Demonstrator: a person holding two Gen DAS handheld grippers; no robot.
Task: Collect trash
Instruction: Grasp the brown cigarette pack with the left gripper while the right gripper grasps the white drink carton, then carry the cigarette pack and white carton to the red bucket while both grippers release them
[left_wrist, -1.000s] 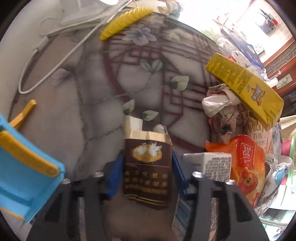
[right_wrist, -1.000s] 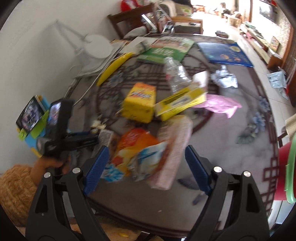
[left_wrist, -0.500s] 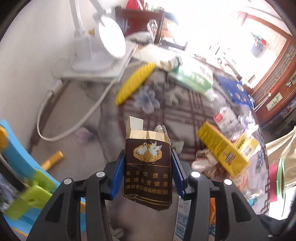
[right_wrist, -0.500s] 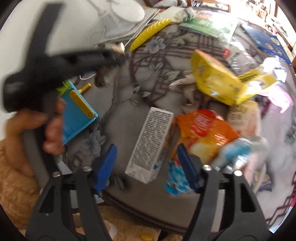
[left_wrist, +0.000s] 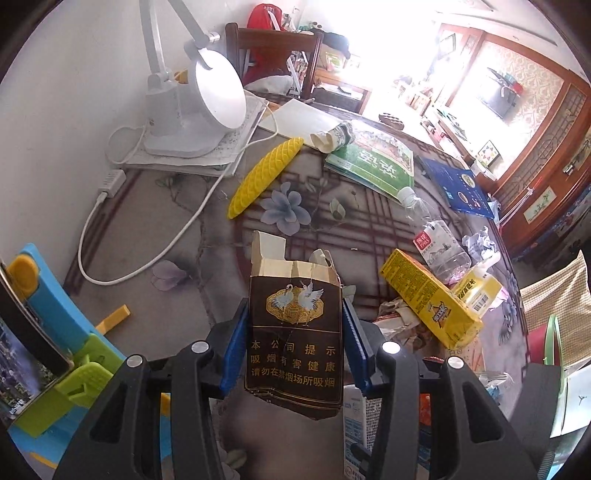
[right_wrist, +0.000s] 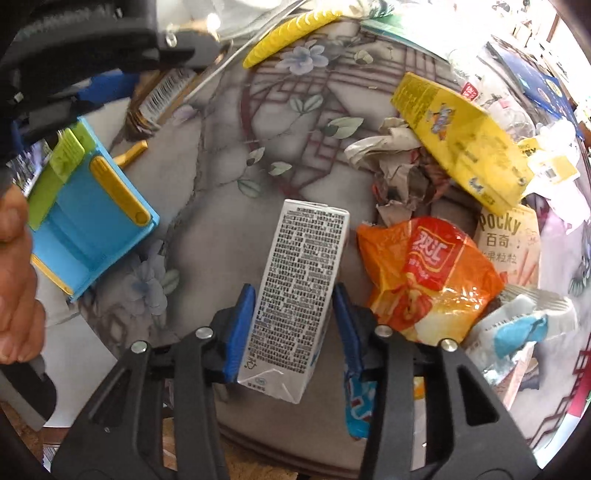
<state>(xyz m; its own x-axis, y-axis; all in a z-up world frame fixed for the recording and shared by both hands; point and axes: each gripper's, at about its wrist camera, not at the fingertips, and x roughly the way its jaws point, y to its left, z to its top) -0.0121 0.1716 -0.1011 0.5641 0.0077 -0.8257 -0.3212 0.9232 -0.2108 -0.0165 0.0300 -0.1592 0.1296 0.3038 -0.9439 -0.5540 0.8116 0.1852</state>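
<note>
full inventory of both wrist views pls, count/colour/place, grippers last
cigarette pack: 1, brown, torn open, in left gripper
drink carton: 1, silver, between right jaws
snack bag: 1, orange, right of carton
yellow box: 1, on crumpled paper
Pocky box: 1, beige, under yellow box
plastic bottle: 1, clear, lying mid-table
corn-shaped case: 1, yellow, near lamp
desk lamp: 1, white, by wall
green book: 1, far side
blue book: 1, far right
phone stand: 1, blue, left edge
left gripper: shut on pack
right gripper: closing around carton

Left wrist view high, faces across table (left_wrist: 177, 206); right wrist view close, downward; shared: yellow box (left_wrist: 428, 299) (right_wrist: 461, 136).
</note>
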